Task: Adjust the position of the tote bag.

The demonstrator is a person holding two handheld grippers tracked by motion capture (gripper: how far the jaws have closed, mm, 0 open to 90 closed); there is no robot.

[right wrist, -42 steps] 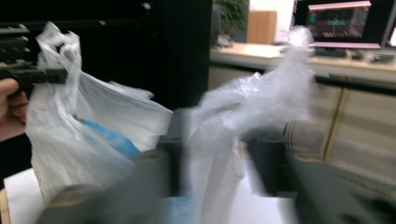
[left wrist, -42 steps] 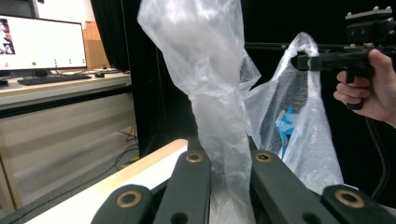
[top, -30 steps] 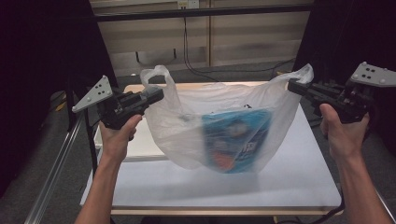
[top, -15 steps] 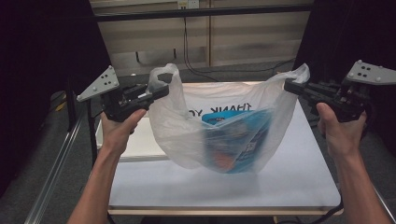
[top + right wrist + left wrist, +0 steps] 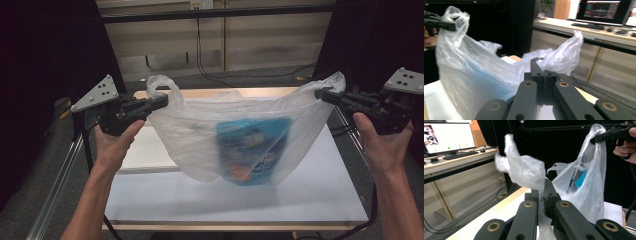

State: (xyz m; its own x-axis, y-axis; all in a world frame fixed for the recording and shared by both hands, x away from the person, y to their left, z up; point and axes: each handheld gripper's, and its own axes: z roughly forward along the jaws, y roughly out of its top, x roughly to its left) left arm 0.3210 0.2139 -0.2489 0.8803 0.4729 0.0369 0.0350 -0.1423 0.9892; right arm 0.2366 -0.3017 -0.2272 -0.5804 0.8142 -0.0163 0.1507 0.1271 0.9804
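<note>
A thin white plastic bag (image 5: 200, 135) hangs stretched between both grippers over the white table (image 5: 325, 200). A blue printed package (image 5: 255, 150) shows through its wall, blurred. My left gripper (image 5: 162, 102) is shut on the bag's left handle (image 5: 524, 170), and the film is pinched between its jaws. My right gripper (image 5: 322, 94) is shut on the right handle (image 5: 561, 55) in the same way. The bag's body (image 5: 584, 182) sags between them. I cannot tell whether its bottom touches the table. The left gripper view shows my right gripper (image 5: 599, 138) far off, and the right gripper view shows my left gripper (image 5: 451, 26).
A flat white board (image 5: 145, 150) lies on the table's left part, under the bag's edge. A metal rail (image 5: 55, 190) runs along the left side. Dark curtains stand on both sides. Desks with monitors (image 5: 449, 137) (image 5: 604, 10) stand beyond the table.
Both hands have stayed almost where they were. The bag now hangs a little tauter between the grippers, and the package inside has swung slightly.
</note>
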